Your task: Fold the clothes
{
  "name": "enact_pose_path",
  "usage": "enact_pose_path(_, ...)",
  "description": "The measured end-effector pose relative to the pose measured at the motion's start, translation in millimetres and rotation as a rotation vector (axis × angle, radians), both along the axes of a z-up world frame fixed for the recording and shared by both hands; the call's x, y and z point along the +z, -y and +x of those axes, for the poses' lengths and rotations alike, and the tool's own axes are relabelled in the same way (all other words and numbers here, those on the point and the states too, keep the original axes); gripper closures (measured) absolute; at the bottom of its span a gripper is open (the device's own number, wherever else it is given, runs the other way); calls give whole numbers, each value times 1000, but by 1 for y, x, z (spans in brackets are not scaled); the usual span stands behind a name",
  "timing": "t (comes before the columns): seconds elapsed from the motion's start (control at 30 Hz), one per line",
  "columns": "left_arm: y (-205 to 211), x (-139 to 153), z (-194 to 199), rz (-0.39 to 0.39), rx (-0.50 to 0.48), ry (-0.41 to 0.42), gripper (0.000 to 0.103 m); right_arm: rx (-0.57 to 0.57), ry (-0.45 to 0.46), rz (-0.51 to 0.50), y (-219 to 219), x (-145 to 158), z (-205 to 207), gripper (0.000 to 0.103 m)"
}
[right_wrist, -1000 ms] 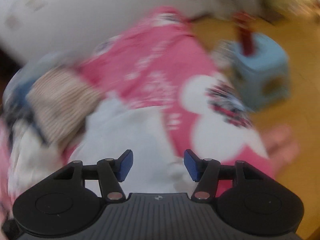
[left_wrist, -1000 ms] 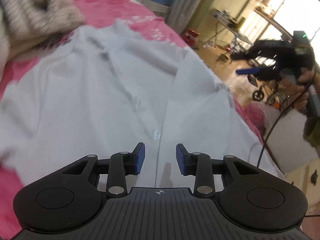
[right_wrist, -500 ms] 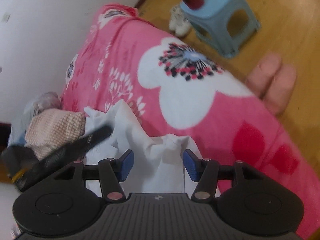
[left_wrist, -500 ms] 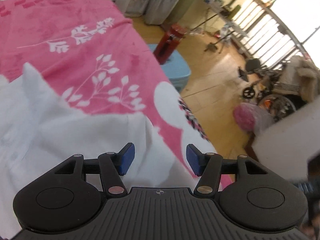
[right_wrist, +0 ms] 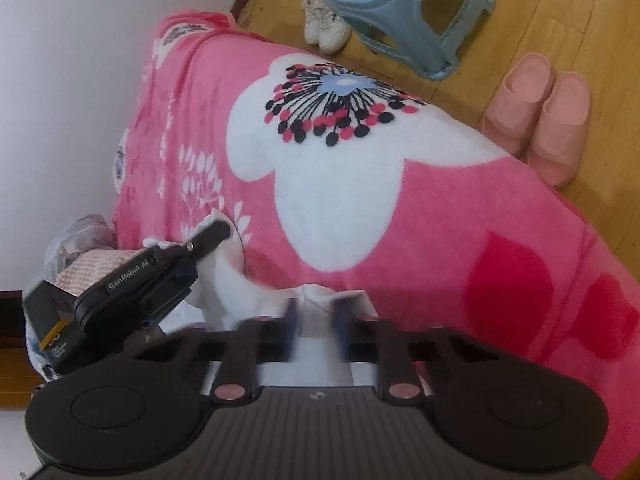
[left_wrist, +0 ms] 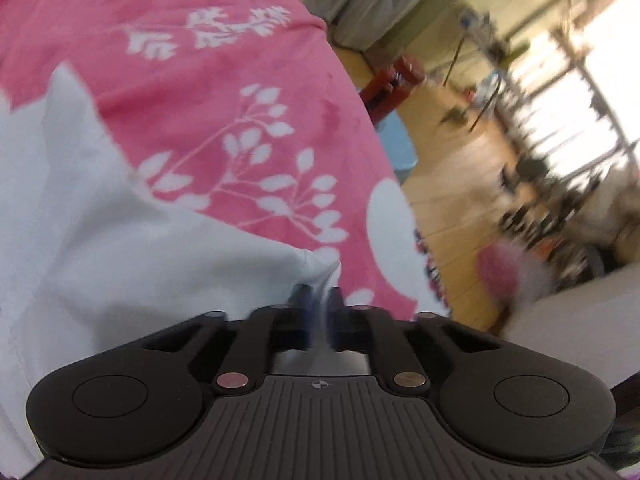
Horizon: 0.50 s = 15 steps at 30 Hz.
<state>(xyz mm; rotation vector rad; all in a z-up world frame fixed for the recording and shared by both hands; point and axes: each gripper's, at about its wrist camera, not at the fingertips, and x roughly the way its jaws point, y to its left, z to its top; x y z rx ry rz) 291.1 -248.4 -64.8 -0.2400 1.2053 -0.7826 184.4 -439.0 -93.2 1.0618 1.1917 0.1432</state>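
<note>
A white garment [left_wrist: 100, 240] lies spread on the pink flowered blanket [left_wrist: 240, 80]. My left gripper [left_wrist: 318, 304] is shut on a pinched corner of its edge, and cloth rises between the fingers. In the right wrist view my right gripper [right_wrist: 316, 316] is motion-blurred, its fingers drawn close on a bunched fold of the same garment [right_wrist: 316, 298]. The left gripper [right_wrist: 212, 240] shows there just to the left, also on the white cloth. Both grips sit near the bed's edge.
The bed edge drops to a wooden floor [right_wrist: 560, 20]. A light blue stool [right_wrist: 404, 12], white shoes [right_wrist: 324, 28] and pink slippers [right_wrist: 540, 120] stand there. A red bottle [left_wrist: 392, 84] sits on the stool. Piled laundry [right_wrist: 92, 260] lies by the wall.
Both grippers were open over the garment's edge half a second ago. Now both have dropped onto the cloth and closed on it. The right one is still blurred by motion.
</note>
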Motion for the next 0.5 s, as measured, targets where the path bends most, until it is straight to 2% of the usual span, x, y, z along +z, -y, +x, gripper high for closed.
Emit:
enact_pose_path(0.03,-5,2,2,-69,0,-3,103,-19,29,25,1,0,-5,96)
enact_pose_path(0.13,-32,10,-5,-316,35,71,103,-85,121,93,6,-2,-21,98)
enact_pose_path(0.2,-37,9,-4,-421,74,70,103,-141,184,113,9,-4,-32,98)
enact_pose_path(0.37,-39,-8,-3,-483,138,43,103,-249,240,131,16,-14,-47,98)
enact_pose_path(0.5,-40,-22,-4,-515,174,38,103,-282,248,67,16,-21,-48,98)
